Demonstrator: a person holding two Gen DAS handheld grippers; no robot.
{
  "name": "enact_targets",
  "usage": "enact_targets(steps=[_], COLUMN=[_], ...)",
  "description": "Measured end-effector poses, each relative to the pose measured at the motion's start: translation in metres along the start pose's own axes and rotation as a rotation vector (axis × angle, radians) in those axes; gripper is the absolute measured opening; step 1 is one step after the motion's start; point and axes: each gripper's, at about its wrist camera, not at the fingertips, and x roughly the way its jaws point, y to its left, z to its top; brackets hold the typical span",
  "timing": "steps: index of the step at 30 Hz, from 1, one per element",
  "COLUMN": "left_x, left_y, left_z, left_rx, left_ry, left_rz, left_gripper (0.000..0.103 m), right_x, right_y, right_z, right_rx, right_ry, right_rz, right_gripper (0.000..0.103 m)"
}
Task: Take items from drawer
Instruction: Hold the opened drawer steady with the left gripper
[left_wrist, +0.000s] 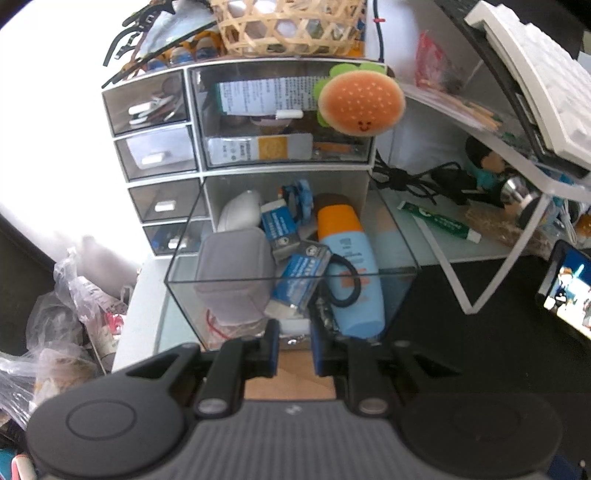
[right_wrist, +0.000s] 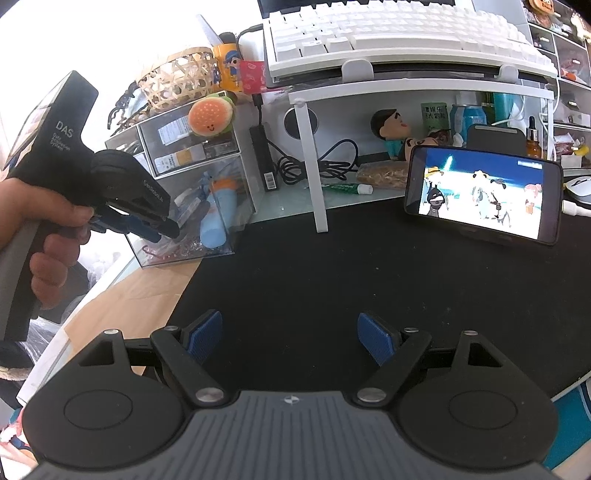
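A clear drawer (left_wrist: 225, 284) is pulled out of the white organiser (left_wrist: 236, 173). It holds a grey case (left_wrist: 234, 266), blue packets (left_wrist: 303, 273), a blue bottle with an orange top (left_wrist: 349, 258), a black hair tie (left_wrist: 345, 284) and a white object (left_wrist: 240, 210). My left gripper (left_wrist: 293, 345) sits at the drawer's front wall, its blue pads narrowly apart around the small white handle (left_wrist: 293, 326). It also shows in the right wrist view (right_wrist: 162, 229) at the drawer (right_wrist: 214, 236). My right gripper (right_wrist: 290, 338) is open and empty above the black mat (right_wrist: 332, 266).
A burger plush (left_wrist: 360, 105) hangs on the upper drawer. A woven basket (left_wrist: 288, 26) tops the organiser. A white stand (right_wrist: 314, 155) carries a keyboard (right_wrist: 388, 33). A phone (right_wrist: 480, 192) plays video on the right. Cables (left_wrist: 417, 181) and a green tube (left_wrist: 439, 221) lie under the stand.
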Motion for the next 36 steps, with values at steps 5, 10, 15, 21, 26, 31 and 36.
enact_targets(steps=[5, 10, 15, 21, 26, 31, 36], left_x=[-0.005, -0.009, -0.013, -0.017, -0.020, -0.022, -0.023], left_y=[0.000, 0.000, -0.001, -0.001, -0.003, -0.004, -0.005], left_z=[-0.004, -0.008, -0.012, -0.017, -0.019, -0.021, -0.022], left_rx=[-0.005, -0.008, -0.014, -0.015, -0.015, -0.015, -0.014], left_ry=[0.002, 0.003, 0.001, -0.004, -0.001, -0.002, 0.000], left_rz=[-0.003, -0.004, -0.006, -0.010, -0.008, -0.010, -0.012], left_gripper=[0.018, 0.018, 0.018, 0.018, 0.018, 0.018, 0.018], right_x=[-0.001, -0.009, -0.011, -0.010, -0.010, -0.010, -0.010], right_y=[-0.001, 0.007, 0.005, 0.005, 0.005, 0.005, 0.004], right_z=[0.000, -0.003, -0.003, -0.003, -0.003, -0.003, -0.003], right_rx=[-0.001, -0.002, 0.001, -0.003, -0.003, -0.003, -0.003], right_ry=[0.000, -0.003, -0.007, -0.007, -0.009, -0.010, -0.012], right_rz=[0.004, 0.009, 0.009, 0.010, 0.013, 0.017, 0.021], right_gripper=[0.085, 0.085, 0.085, 0.085, 0.085, 0.085, 0.085])
